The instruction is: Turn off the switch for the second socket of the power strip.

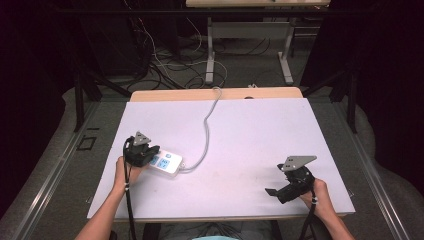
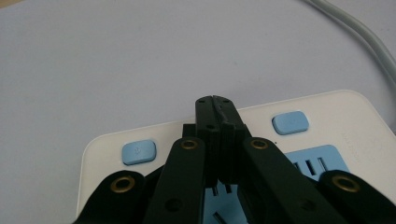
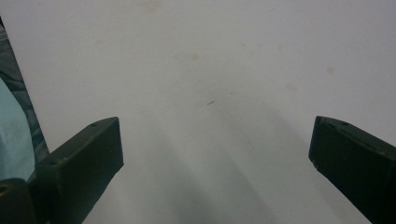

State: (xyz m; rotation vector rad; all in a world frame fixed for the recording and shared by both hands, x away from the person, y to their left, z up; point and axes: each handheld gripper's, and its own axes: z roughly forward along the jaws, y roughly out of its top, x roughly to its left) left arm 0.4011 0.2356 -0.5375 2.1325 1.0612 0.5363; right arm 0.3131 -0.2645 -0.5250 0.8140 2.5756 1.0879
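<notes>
One white power strip (image 1: 167,162) is lying left on the surface (image 1: 250,135), rigid, light, slick plastic, best pinched across its sides; left hand-held gripper (image 2: 214,100) pressing together over it, right hand-held gripper (image 3: 215,154) idling spread.

Left tongs (image 2: 215,100) have jaws pressed together, tilted down; right tongs (image 3: 215,154) gape wide, held low.

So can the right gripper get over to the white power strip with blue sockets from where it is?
Probably yes: bare white table lies between the open right gripper and the power strip, though the left gripper already sits over its near end.
</notes>
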